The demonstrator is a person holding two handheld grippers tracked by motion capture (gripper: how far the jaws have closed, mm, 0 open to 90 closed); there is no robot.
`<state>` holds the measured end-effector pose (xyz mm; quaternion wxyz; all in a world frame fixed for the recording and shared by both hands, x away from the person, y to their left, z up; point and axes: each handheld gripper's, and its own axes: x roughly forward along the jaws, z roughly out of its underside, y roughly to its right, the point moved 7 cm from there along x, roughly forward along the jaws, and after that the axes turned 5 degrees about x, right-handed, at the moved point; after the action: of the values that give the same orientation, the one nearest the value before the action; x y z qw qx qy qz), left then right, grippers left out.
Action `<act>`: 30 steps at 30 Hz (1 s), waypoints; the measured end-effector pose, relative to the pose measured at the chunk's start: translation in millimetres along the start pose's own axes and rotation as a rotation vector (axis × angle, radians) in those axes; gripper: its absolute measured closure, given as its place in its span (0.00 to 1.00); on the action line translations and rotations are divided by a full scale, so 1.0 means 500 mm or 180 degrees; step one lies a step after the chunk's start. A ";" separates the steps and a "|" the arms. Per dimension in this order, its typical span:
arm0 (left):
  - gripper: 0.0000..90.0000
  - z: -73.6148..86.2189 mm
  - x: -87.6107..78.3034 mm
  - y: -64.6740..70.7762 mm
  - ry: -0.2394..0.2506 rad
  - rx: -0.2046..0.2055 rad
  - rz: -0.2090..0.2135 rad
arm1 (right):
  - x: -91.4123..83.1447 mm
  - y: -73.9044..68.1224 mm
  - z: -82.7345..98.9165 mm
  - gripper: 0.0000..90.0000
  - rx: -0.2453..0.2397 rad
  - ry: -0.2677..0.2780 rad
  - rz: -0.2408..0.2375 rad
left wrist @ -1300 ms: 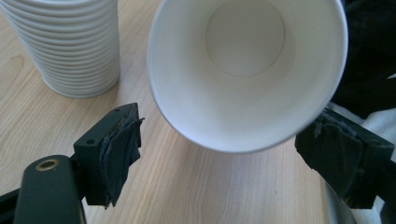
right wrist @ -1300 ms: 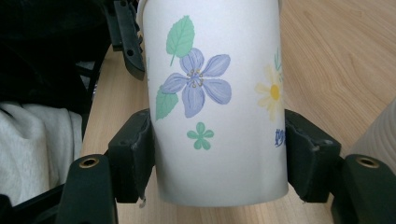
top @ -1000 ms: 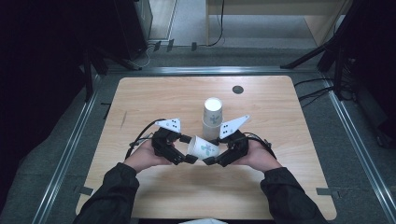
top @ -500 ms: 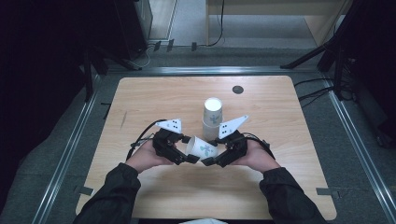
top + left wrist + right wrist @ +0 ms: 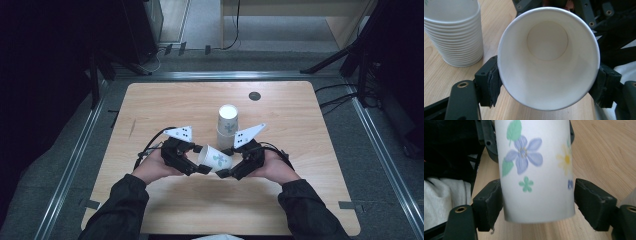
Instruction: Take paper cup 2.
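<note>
I'm mid hand-over of the white flowered paper cup [image 5: 216,158], held off the wooden table [image 5: 300,200] toward its near edge. My left gripper [image 5: 547,82] has just been closing and now clamps its rim, while my right gripper [image 5: 537,197] has just been opening, its jaws slack beside the base. Next I should draw the right one clear without nudging the stack of white paper cups [image 5: 227,125] behind.

Light wooden table [image 5: 165,100], grey floor [image 5: 200,15], dark surroundings
</note>
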<state>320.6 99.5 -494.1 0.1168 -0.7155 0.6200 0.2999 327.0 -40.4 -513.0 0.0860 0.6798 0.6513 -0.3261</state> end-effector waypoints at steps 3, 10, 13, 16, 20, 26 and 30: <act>0.27 0.000 -0.012 -0.001 -0.0121 0.0015 -0.0027 | -0.003 0.003 0.002 0.27 0.0031 -0.0018 0.0023; 0.27 -0.007 -0.034 0.001 -0.0417 0.0077 -0.0117 | -0.001 0.004 0.006 0.27 0.0017 -0.0053 0.0050; 0.27 -0.010 -0.036 0.002 -0.0558 0.0130 -0.0166 | 0.007 0.002 0.008 0.27 -0.0004 -0.0084 0.0031; 0.28 -0.008 -0.033 0.001 -0.0833 0.0218 -0.0257 | 0.012 0.001 0.009 0.27 -0.0022 -0.0114 0.0038; 0.28 -0.012 -0.025 0.001 -0.0989 0.0266 -0.0263 | 0.018 0.002 0.010 0.27 -0.0031 -0.0130 0.0049; 0.27 -0.029 -0.002 0.003 -0.1305 0.0391 -0.0321 | 0.029 0.004 0.011 0.28 -0.0057 -0.0133 0.0073; 0.27 -0.026 0.017 0.006 -0.1420 0.0421 -0.0328 | 0.038 0.003 0.015 0.30 -0.0075 -0.0175 0.0068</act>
<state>321.8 85.2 -488.0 0.3127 -0.6530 0.5598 0.4030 325.0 -28.8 -529.8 0.1154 0.6764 0.6452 -0.3360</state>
